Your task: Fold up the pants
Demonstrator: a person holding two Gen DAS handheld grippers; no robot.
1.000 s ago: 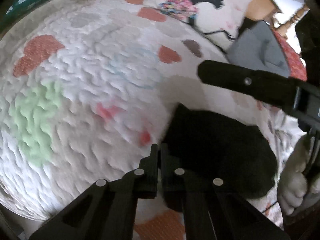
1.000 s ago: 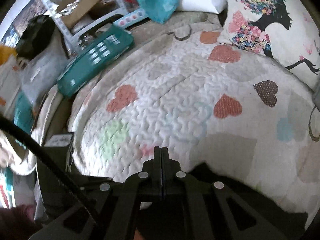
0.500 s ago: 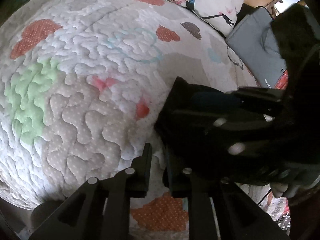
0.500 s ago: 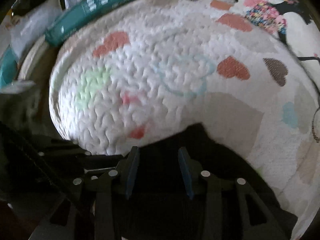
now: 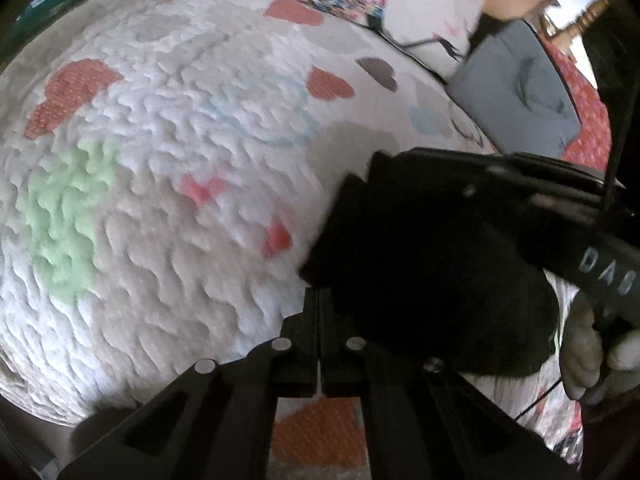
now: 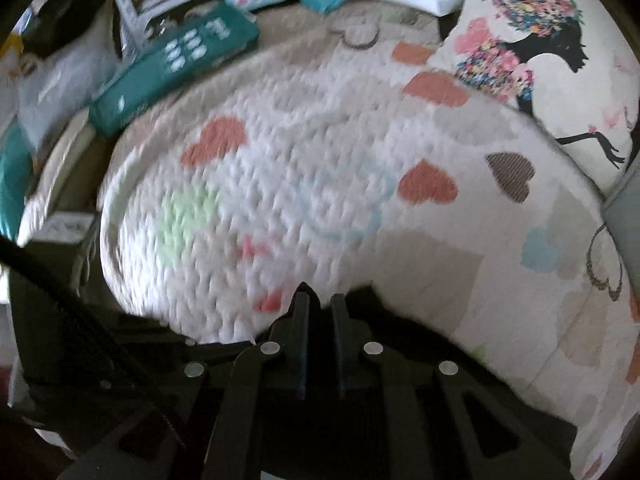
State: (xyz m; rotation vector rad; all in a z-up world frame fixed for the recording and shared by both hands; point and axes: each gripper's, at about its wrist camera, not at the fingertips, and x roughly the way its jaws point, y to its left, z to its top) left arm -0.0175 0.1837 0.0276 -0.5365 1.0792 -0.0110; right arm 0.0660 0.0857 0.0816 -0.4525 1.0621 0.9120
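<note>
Your left gripper (image 5: 319,300) sits nearest, its two black fingers pressed together with no gap, their tips at the near-left edge of the black fabric pants (image 5: 424,272); whether any cloth is pinched between them, you cannot tell. Those pants lie in a dark bundle on the white quilted bedspread with coloured hearts (image 5: 160,184). Your right gripper (image 6: 320,304) has its fingers a narrow slot apart, the tips over the far edge of the pants (image 6: 400,344); whether fabric sits in the slot is unclear. Its black body (image 5: 520,200) crosses above the pants, held by your gloved right hand (image 5: 588,352). Beyond the pants on the bedspread (image 6: 304,152) rests a cream cushion printed with a flower-haired woman's silhouette (image 6: 560,60). Past the bedspread's far-left edge lies a teal box with white print (image 6: 172,64).
</note>
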